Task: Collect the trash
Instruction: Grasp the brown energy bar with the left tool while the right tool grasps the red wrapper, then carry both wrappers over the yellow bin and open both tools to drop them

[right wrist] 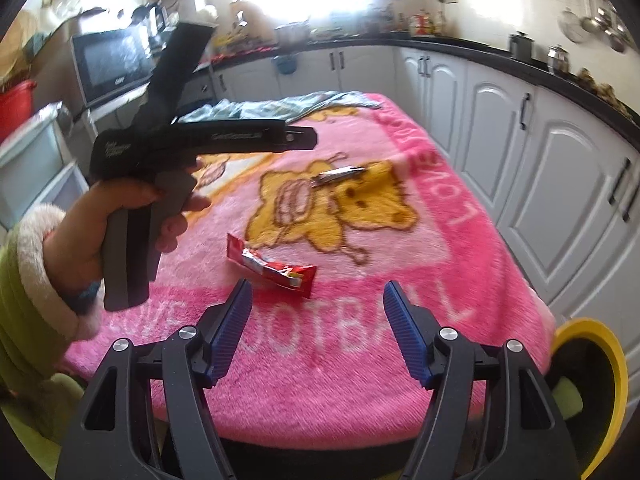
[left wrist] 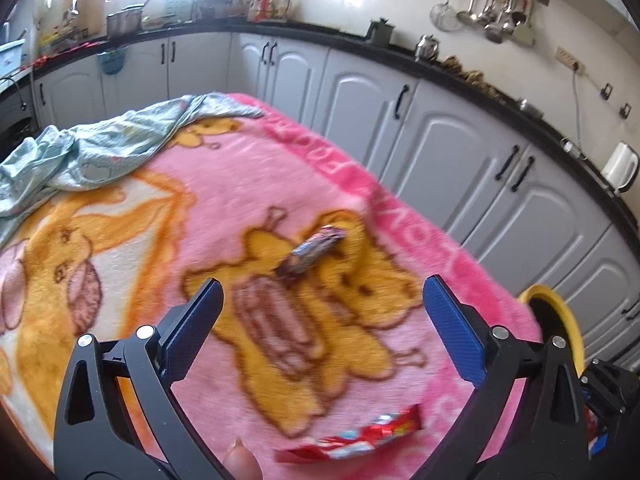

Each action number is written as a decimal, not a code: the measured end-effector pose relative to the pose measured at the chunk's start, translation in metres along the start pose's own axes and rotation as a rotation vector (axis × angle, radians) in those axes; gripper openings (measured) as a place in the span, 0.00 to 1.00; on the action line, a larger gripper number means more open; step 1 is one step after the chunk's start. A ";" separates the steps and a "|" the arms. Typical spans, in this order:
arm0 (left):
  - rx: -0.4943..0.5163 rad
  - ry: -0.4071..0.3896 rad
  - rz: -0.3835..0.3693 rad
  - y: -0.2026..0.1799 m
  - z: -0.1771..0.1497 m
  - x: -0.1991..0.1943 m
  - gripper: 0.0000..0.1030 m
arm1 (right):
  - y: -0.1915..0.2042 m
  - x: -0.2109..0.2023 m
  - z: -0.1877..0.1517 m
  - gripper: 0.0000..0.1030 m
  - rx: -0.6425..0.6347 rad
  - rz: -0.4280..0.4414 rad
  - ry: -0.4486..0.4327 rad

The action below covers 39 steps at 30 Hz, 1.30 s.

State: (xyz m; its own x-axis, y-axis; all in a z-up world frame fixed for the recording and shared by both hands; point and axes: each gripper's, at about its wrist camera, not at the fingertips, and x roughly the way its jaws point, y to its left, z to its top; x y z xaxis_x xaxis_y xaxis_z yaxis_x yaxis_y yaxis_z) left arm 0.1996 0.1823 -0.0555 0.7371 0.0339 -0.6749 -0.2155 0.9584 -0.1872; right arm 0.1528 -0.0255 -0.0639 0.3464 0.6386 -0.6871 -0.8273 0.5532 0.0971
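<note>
A dark crumpled wrapper (left wrist: 314,254) lies on the pink cartoon blanket (left wrist: 224,184), just ahead of my open, empty left gripper (left wrist: 322,300). A red snack wrapper (left wrist: 352,440) lies nearer, below and between the left fingers. In the right wrist view the red wrapper (right wrist: 272,266) lies just ahead of my open, empty right gripper (right wrist: 316,300), and the dark wrapper (right wrist: 338,174) lies farther back. The left gripper's body (right wrist: 192,140), held in a hand, hovers above the blanket at the left. A yellow-rimmed bin (right wrist: 592,384) stands by the table's right corner; it also shows in the left wrist view (left wrist: 556,320).
A pale green cloth (left wrist: 92,152) is bunched at the blanket's far left. White kitchen cabinets (left wrist: 440,140) with a black counter run along the back and right. A microwave (right wrist: 114,62) and a red bucket (right wrist: 16,104) stand at the left.
</note>
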 end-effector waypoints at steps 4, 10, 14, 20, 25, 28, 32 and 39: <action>0.030 0.068 0.024 0.013 0.000 0.020 0.89 | 0.015 0.033 0.005 0.64 -0.105 0.020 0.054; 0.083 0.137 0.012 0.020 0.008 0.048 0.89 | 0.033 0.088 0.011 0.64 -0.221 0.085 0.151; 0.141 0.182 -0.016 0.011 0.017 0.070 0.83 | 0.044 0.107 0.005 0.58 -0.309 0.097 0.192; 0.163 0.294 -0.018 0.010 0.030 0.113 0.50 | 0.045 0.092 -0.001 0.09 -0.319 0.118 0.195; 0.222 0.303 0.003 0.004 0.027 0.125 0.28 | 0.038 0.071 -0.011 0.08 -0.273 0.110 0.207; 0.182 0.293 -0.012 0.010 0.027 0.120 0.17 | 0.027 0.058 -0.016 0.08 -0.204 0.121 0.196; 0.158 0.275 -0.038 0.009 0.022 0.105 0.14 | 0.005 0.035 -0.023 0.08 -0.120 0.085 0.165; 0.185 0.183 -0.144 -0.035 0.011 0.060 0.14 | -0.040 -0.022 -0.033 0.08 0.037 0.024 0.067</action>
State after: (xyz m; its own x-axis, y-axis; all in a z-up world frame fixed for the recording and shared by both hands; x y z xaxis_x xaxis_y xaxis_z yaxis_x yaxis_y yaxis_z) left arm 0.2581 0.1542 -0.0816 0.6204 -0.1419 -0.7714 0.0155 0.9855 -0.1688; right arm 0.1637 -0.0793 -0.0759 0.2951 0.6153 -0.7309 -0.8180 0.5581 0.1395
